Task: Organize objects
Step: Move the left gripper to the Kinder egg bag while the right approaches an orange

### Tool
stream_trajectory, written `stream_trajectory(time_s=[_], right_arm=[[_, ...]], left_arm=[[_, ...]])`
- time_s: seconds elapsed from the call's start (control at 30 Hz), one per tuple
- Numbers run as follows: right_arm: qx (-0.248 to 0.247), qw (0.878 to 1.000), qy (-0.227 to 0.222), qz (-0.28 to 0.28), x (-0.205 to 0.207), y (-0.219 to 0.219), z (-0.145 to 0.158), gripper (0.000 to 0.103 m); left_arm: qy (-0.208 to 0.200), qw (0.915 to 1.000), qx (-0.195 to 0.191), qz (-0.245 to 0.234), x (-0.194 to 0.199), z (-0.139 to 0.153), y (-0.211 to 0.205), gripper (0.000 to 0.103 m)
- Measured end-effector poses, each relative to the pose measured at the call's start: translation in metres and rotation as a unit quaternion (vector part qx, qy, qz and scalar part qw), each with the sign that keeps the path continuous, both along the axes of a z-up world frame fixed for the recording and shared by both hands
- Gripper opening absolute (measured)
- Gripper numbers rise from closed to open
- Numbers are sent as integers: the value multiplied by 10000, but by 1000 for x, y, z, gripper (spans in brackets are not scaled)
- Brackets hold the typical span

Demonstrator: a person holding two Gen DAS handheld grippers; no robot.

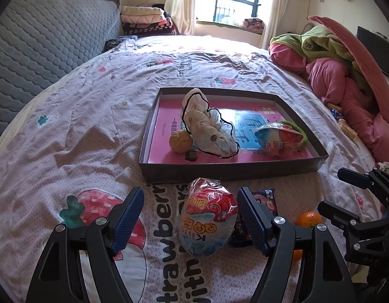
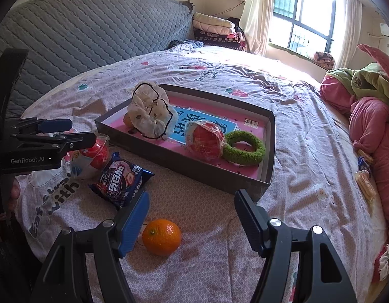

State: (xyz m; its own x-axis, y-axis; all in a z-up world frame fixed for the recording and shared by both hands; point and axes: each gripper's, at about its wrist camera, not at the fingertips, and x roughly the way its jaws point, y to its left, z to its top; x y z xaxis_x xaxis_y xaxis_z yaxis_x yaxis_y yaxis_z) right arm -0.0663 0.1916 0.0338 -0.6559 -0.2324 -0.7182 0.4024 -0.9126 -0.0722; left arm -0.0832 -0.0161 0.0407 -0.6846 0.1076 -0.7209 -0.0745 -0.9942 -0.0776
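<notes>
1. Between the spread jaws of the left gripper (image 1: 189, 217) lies a wrapped toy egg (image 1: 208, 219), red on top and white-blue below; in the left wrist view its wrapper sits close to the right-hand pad, while a clear gap separates it from the other pad, so nothing is pinched.
2. Just beside that egg, toward the right gripper, a dark blue biscuit packet (image 2: 120, 180) lies flat on the bedspread (image 2: 295, 116).
3. The right gripper (image 2: 192, 214) also stands spread wide, holding nothing; an orange (image 2: 161, 237) rests on the bedspread within its span, nearer the blue pad on the picture's left and apart from both pads.
4. Beyond both grippers sits a shallow dark tray (image 1: 229, 170) with a pink printed floor.
5. Inside the tray: a second wrapped egg (image 2: 205, 141) touching a green knitted ring (image 2: 245, 149), a crumpled white cloth bundle with black trim (image 1: 207, 126), and a small yellowish ball (image 1: 180, 141) tucked against that bundle.
6. Farther off, pink and green bedding (image 1: 346, 75) is heaped at the bed's edge, with a few small snack packets (image 2: 365, 174) beside it.
7. A grey quilted headboard (image 1: 50, 40) rises behind.
</notes>
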Motion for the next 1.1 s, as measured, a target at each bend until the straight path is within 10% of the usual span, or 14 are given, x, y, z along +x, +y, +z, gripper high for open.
stream_trajectory(time_s=[1.1], right_arm=[[262, 9969, -585, 453, 14, -1, -27, 69]], left_arm=[[-175, 9986, -386, -317, 5, -16, 12, 77]])
